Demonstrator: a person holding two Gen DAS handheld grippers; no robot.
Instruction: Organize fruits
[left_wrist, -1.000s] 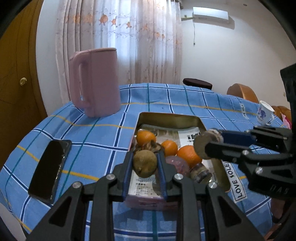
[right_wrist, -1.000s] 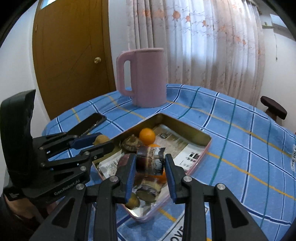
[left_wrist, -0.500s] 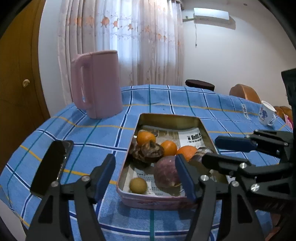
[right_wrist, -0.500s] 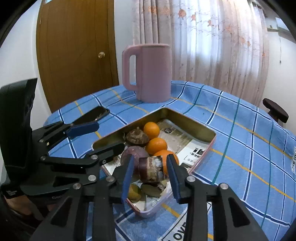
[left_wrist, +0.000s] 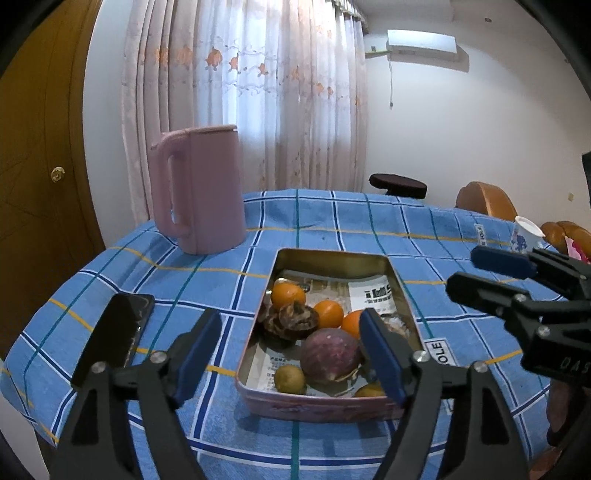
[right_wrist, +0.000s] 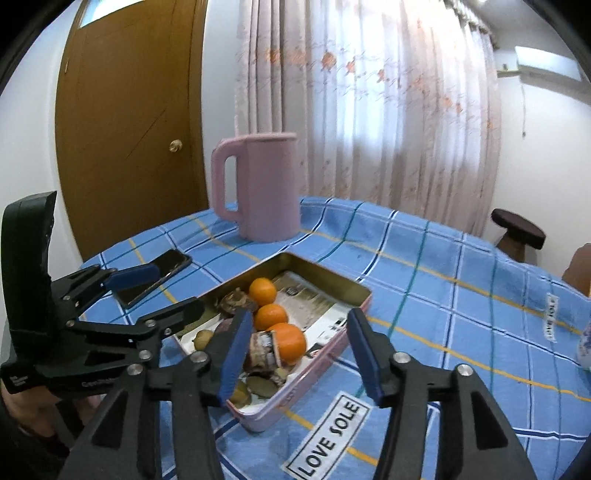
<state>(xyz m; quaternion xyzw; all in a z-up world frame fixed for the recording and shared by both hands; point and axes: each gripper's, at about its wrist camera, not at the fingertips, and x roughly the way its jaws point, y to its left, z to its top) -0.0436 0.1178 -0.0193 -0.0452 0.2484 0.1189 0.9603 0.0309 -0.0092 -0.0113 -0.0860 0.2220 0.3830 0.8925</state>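
Note:
A pink metal tin (left_wrist: 317, 408) lined with newspaper sits on the blue checked tablecloth and holds the fruit: oranges (left_wrist: 288, 294), a purple round fruit (left_wrist: 330, 355), a small brown kiwi-like fruit (left_wrist: 289, 378) and dark lumpy pieces (left_wrist: 291, 319). My left gripper (left_wrist: 290, 354) is open and empty, held above the tin's near end. My right gripper (right_wrist: 297, 356) is open and empty over the tin's (right_wrist: 325, 350) near corner. In the right wrist view the oranges (right_wrist: 263, 291) and a cut brown-and-white piece (right_wrist: 264, 350) lie in the tin.
A pink jug (left_wrist: 199, 192) stands behind the tin. A black phone (left_wrist: 114, 332) lies left of it. A small patterned cup (left_wrist: 524, 232) is at the far right. A "LOVE SOLE" label (right_wrist: 328, 443) is sewn on the cloth. The table edge drops off at front and left.
Both grippers have opened and let go: the left dropped the small brown fruit into the tin, the right dropped the cut brown-and-white piece. Both have pulled back and up.

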